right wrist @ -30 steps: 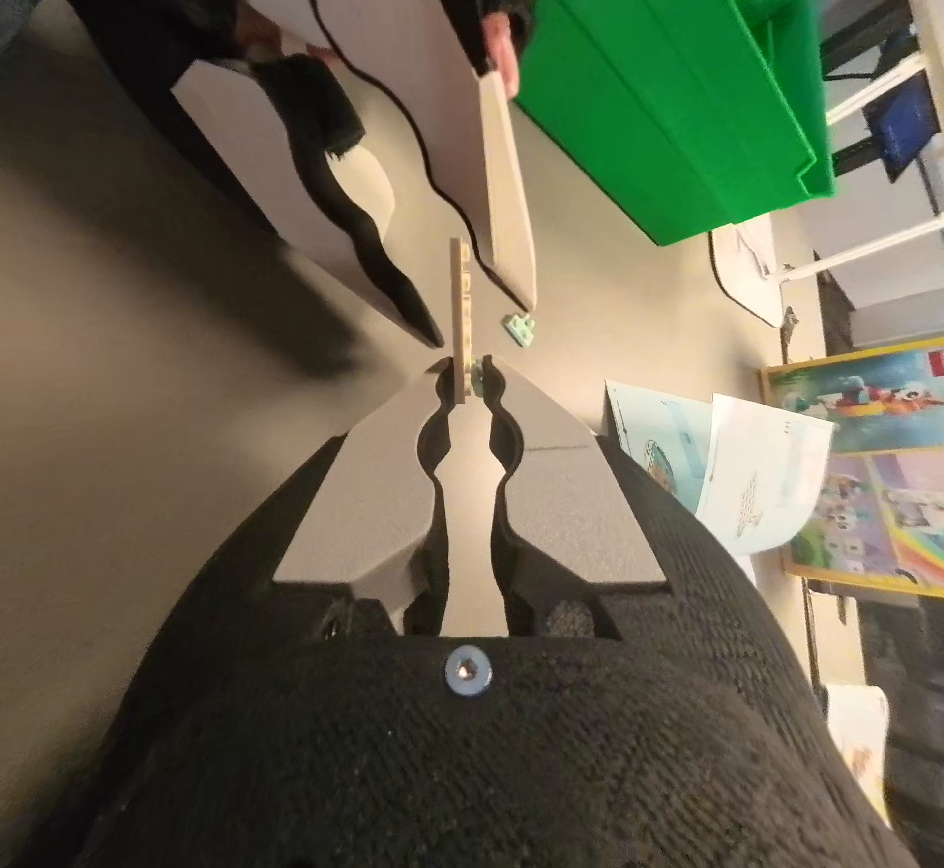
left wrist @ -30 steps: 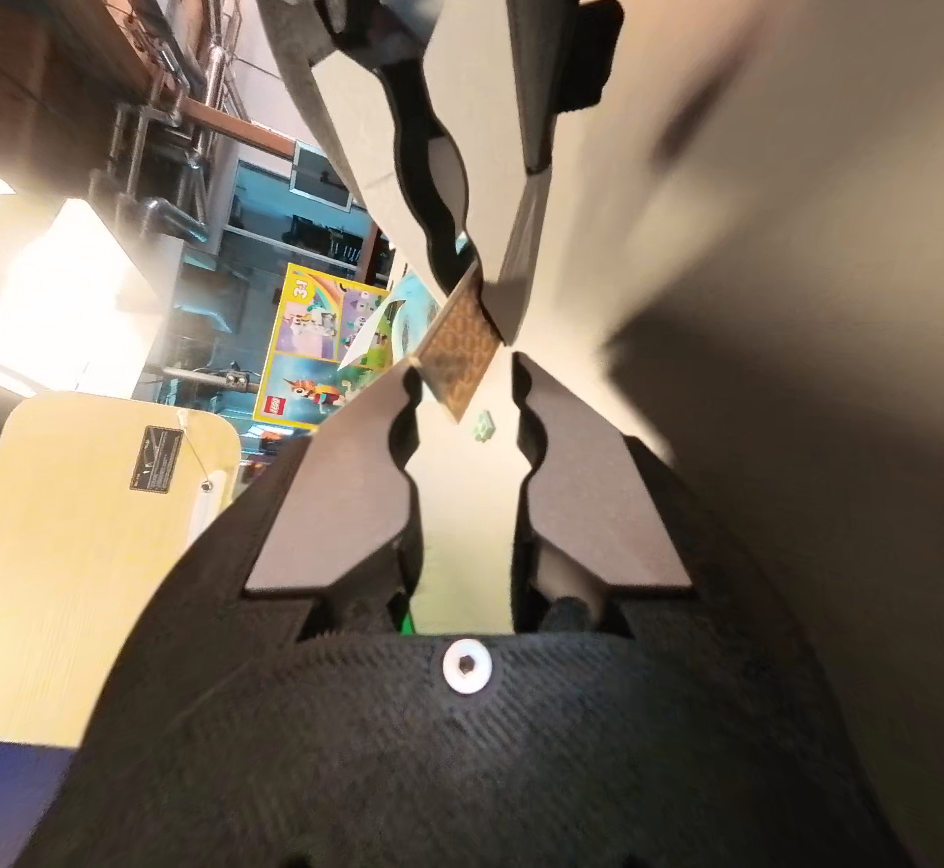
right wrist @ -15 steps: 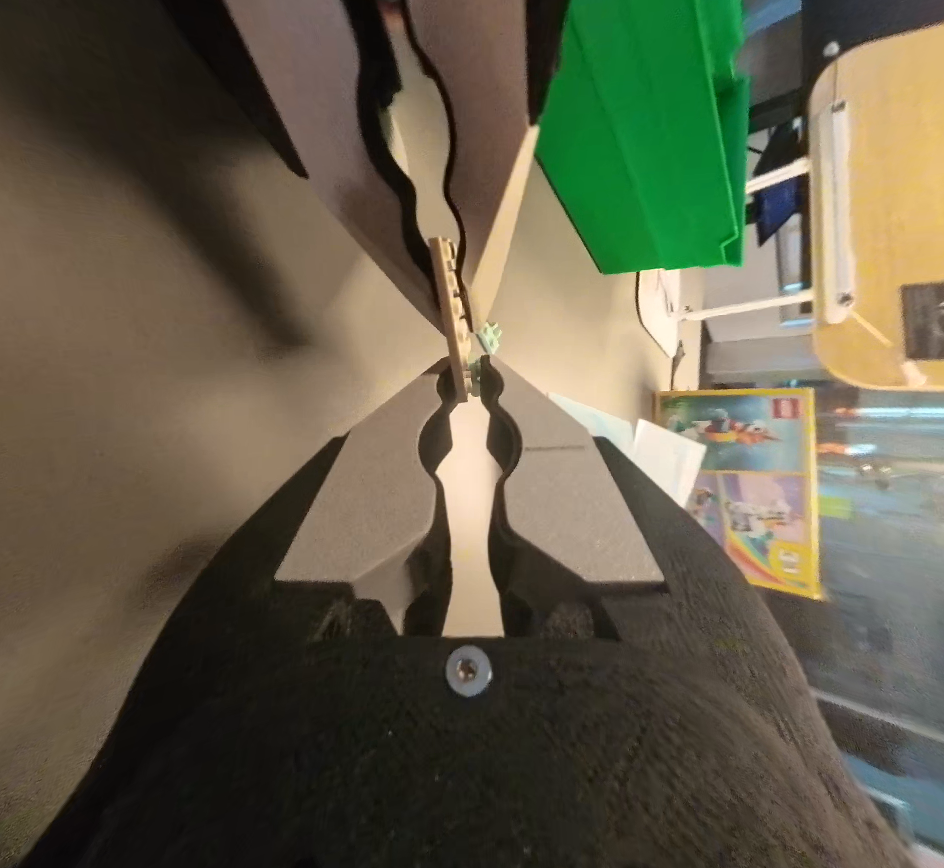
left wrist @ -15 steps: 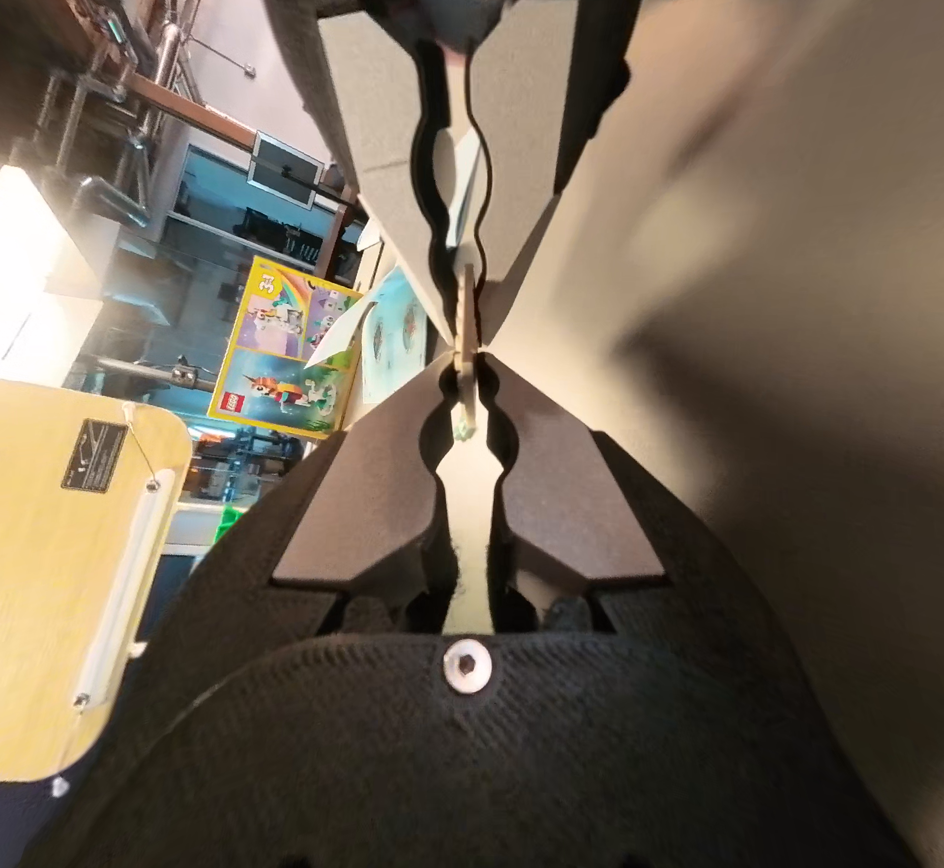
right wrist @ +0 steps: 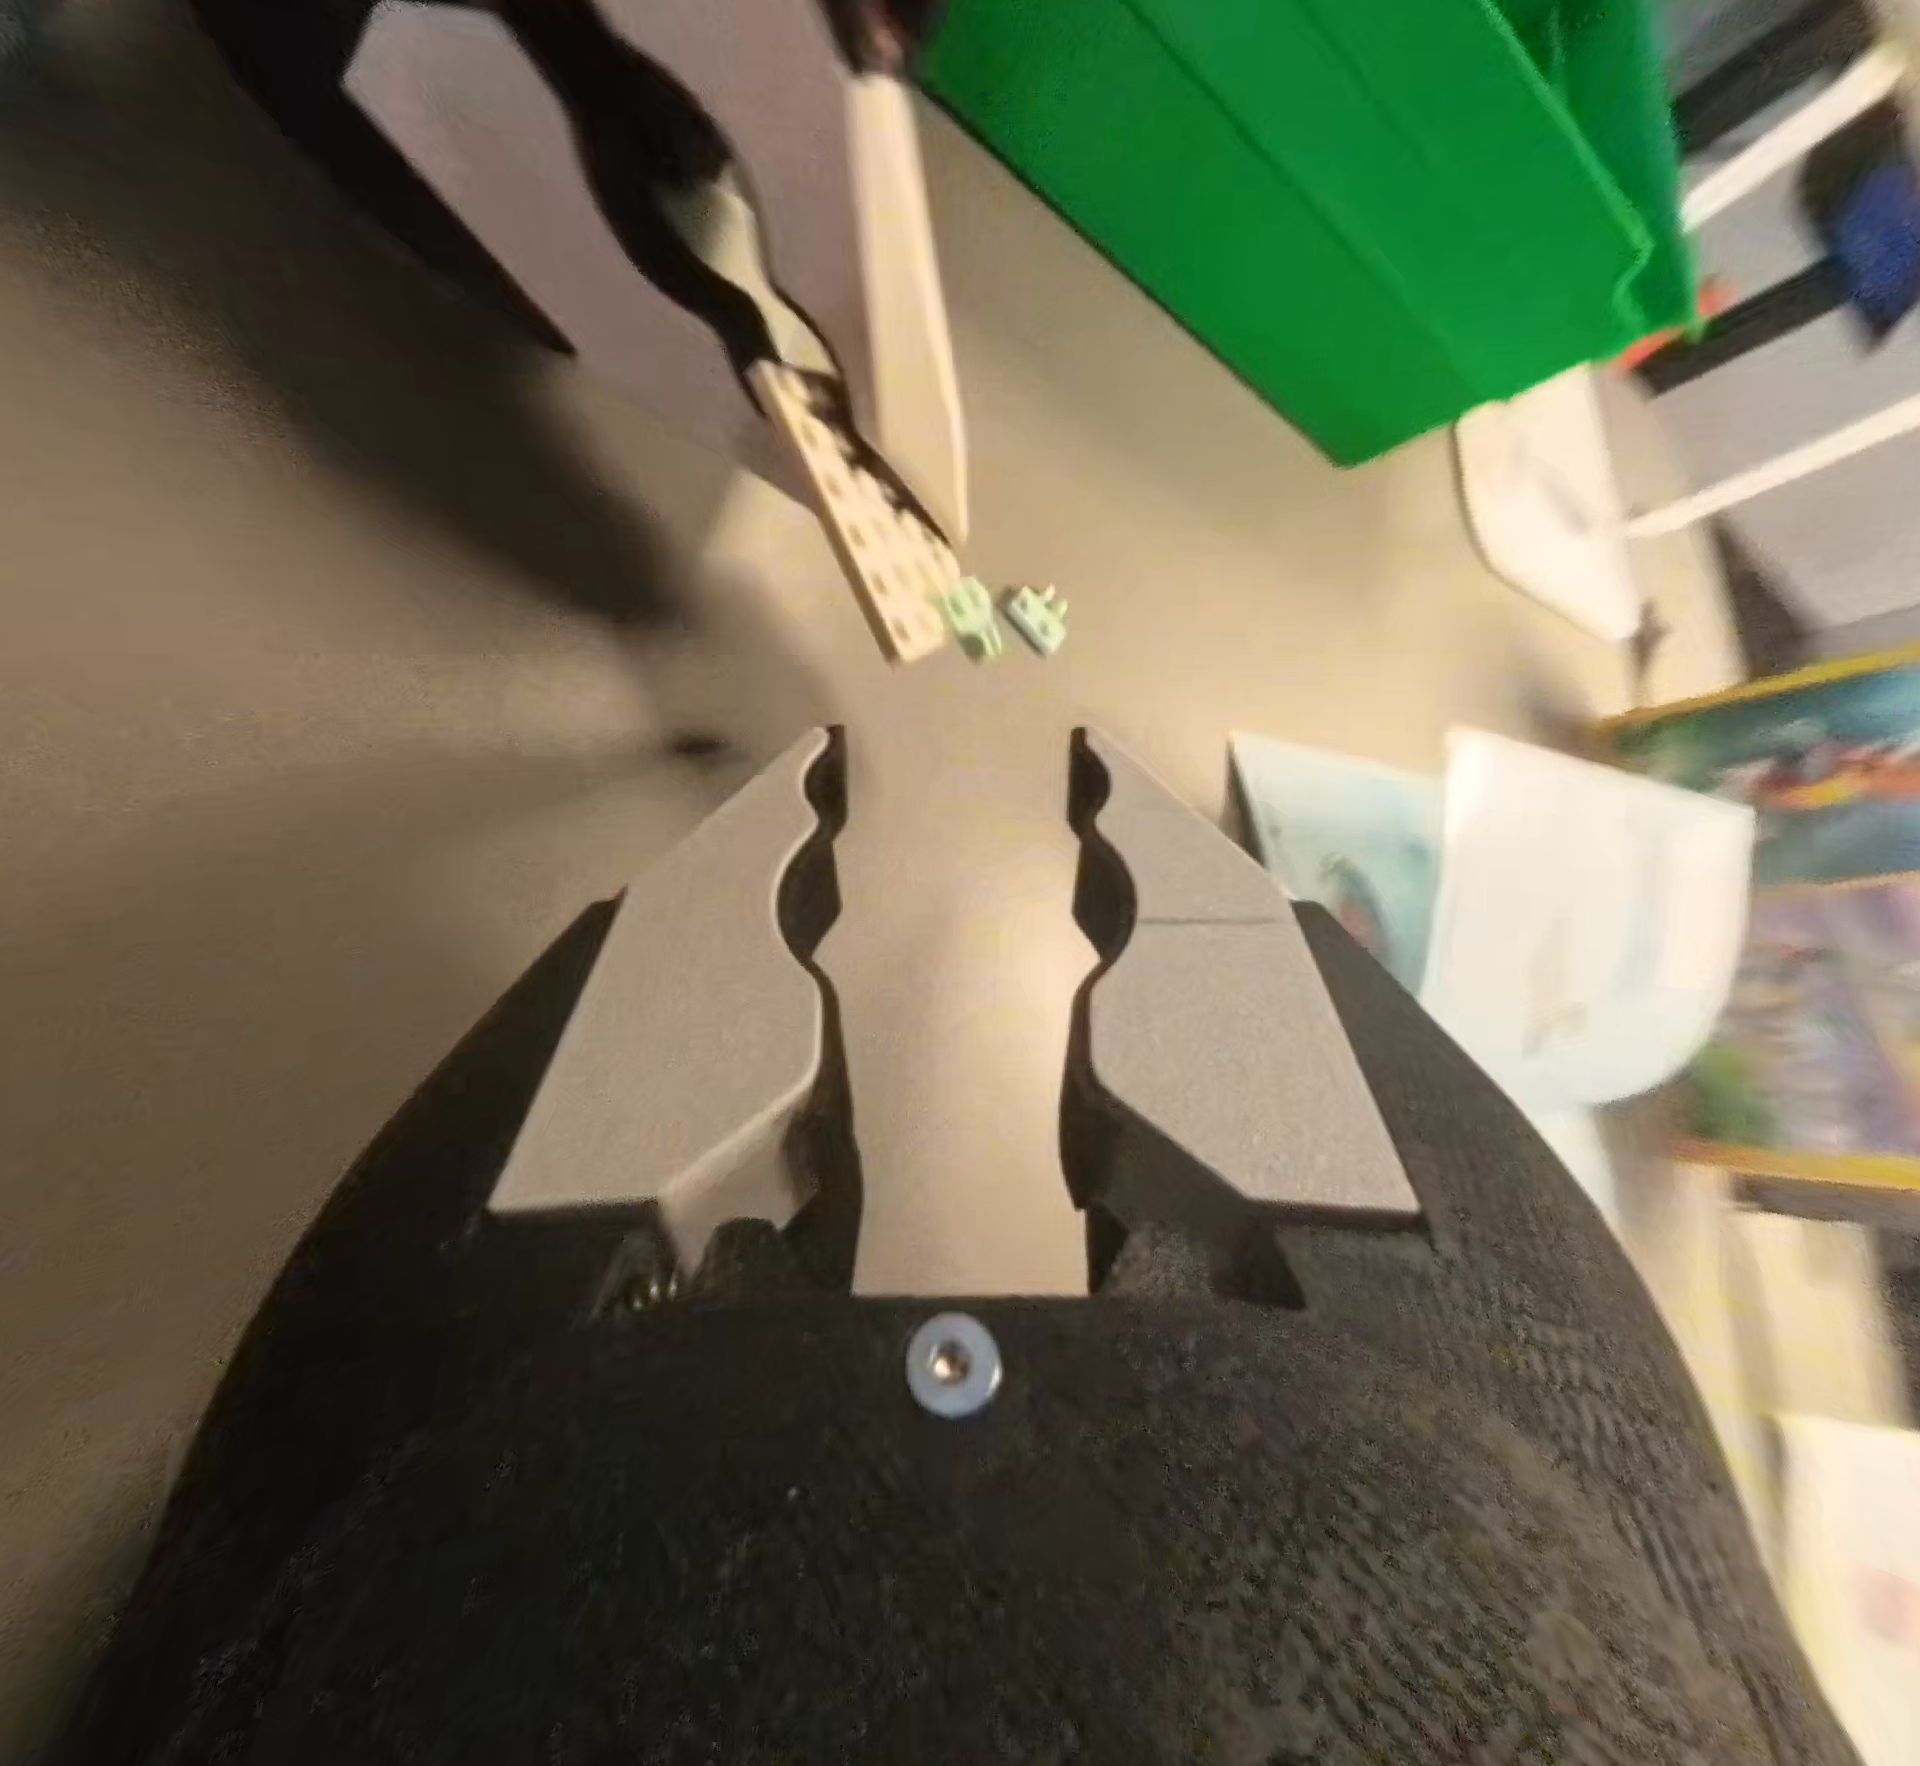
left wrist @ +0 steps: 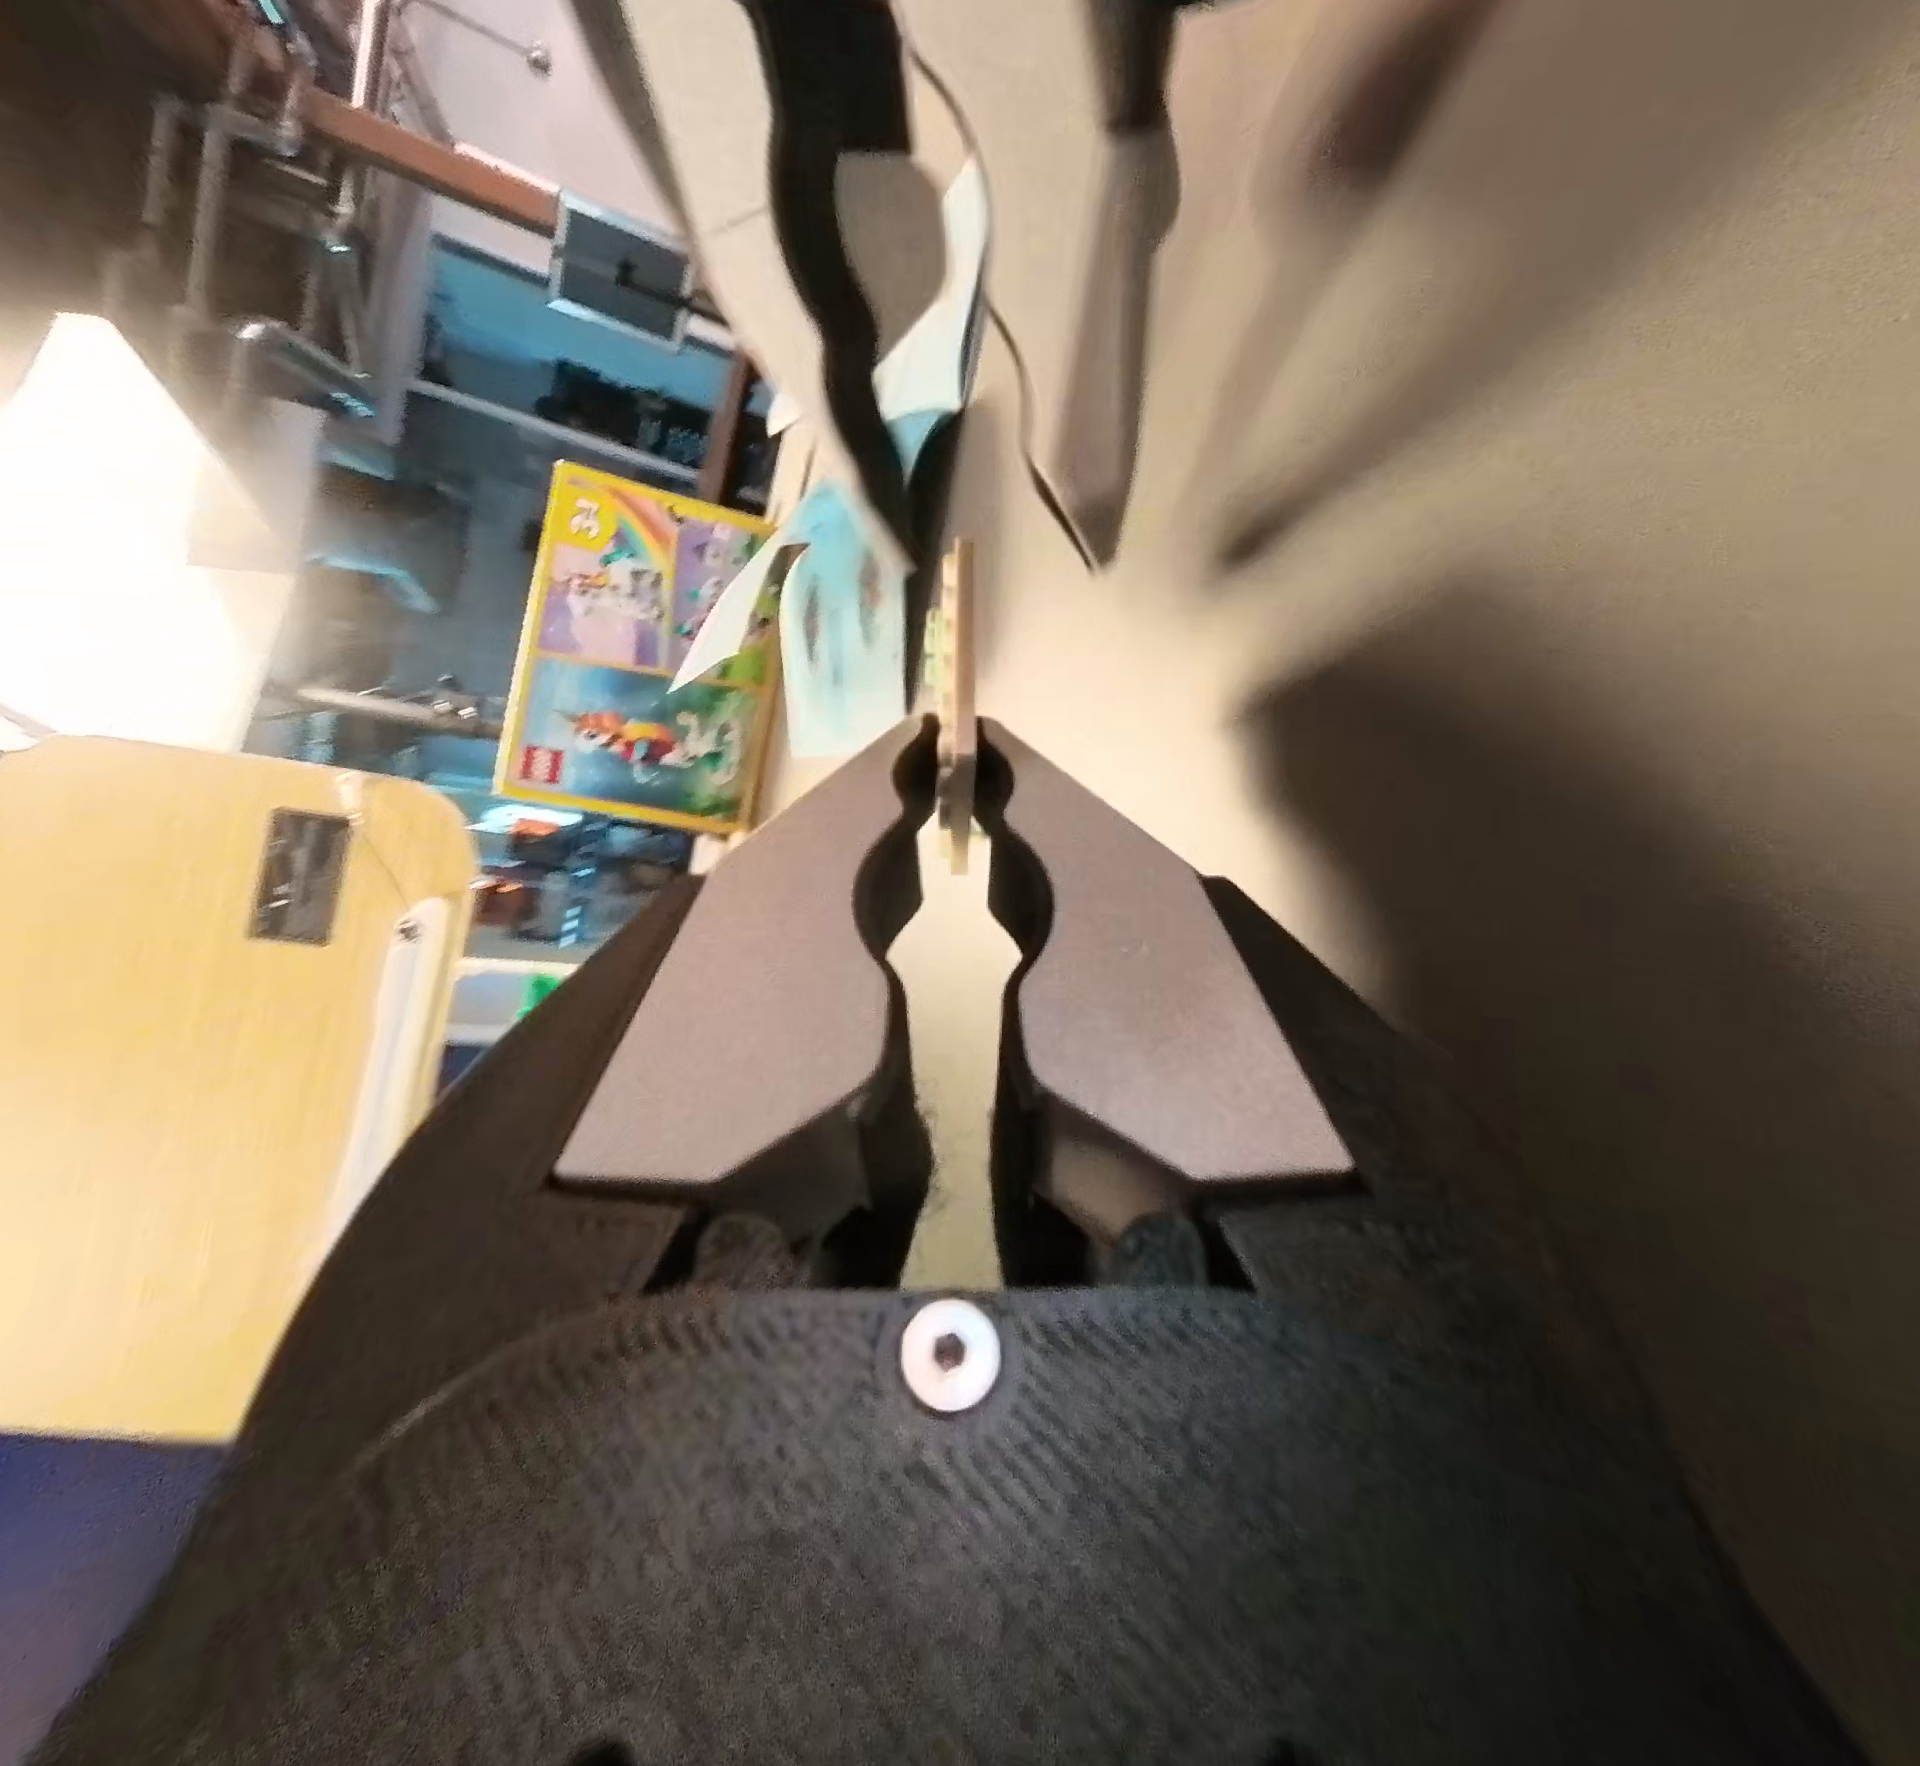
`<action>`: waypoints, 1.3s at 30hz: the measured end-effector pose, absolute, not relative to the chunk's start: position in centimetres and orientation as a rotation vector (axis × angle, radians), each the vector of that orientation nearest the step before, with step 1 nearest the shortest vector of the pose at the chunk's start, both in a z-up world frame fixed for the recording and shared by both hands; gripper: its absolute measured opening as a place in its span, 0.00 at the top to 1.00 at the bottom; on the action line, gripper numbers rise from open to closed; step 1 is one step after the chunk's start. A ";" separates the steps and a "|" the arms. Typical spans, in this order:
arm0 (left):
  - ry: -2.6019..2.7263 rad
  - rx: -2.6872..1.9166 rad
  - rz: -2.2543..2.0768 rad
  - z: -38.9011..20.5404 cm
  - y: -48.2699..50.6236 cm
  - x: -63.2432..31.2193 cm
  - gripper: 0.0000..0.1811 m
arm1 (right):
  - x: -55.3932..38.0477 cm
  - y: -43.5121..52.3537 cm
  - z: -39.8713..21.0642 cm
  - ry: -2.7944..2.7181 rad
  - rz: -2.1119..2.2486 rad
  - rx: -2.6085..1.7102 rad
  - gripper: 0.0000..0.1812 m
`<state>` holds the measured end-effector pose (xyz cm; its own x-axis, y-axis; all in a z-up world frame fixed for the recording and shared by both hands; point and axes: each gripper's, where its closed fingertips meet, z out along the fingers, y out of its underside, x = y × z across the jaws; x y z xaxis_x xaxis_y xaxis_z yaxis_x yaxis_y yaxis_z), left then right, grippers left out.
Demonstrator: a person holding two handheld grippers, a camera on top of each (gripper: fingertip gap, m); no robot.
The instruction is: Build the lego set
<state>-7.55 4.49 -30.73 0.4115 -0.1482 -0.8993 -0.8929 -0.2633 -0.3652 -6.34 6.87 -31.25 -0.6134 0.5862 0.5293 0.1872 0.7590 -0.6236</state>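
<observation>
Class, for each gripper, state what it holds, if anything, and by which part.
The left gripper pinches the tan lego plate by one end, a small green piece on its far end. The right gripper holds nothing.

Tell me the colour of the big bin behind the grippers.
Bright green bin; the right wrist view shows it best.

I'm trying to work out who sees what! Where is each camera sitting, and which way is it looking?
Left wrist view: sits on the left claw, looking along its fingers, which pinch the tan plate; beyond, the open right claw and the set box.
Right wrist view: sits on the open right claw, looking at the left claw holding the plate, a loose green piece and the green bin.
Shared: the plate, both claws, the table.
</observation>
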 end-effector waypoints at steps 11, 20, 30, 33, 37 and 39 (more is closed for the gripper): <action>0.997 -1.645 1.086 -31.0 3.8 -7.7 0.98 | -9.9 7.4 -32.6 -2.388 1.136 -0.825 0.84; 1.015 -1.642 1.088 -31.2 3.9 -7.5 0.98 | -11.0 6.1 -33.3 -2.550 1.259 -0.806 0.81; 1.038 -1.618 1.081 -31.2 4.1 -7.0 0.98 | -9.1 5.7 -32.5 -2.593 1.370 -0.664 0.82; 1.055 -1.625 1.078 -31.5 4.1 -6.9 0.98 | -9.8 5.7 -32.2 -2.570 1.375 -0.640 0.82; 1.054 -1.627 1.080 -31.5 4.2 -7.0 0.98 | -10.5 5.6 -33.0 -2.604 1.294 -0.611 0.80; 1.053 -1.630 1.079 -31.5 4.2 -7.0 0.98 | -10.7 5.4 -32.8 -2.593 1.312 -0.583 0.80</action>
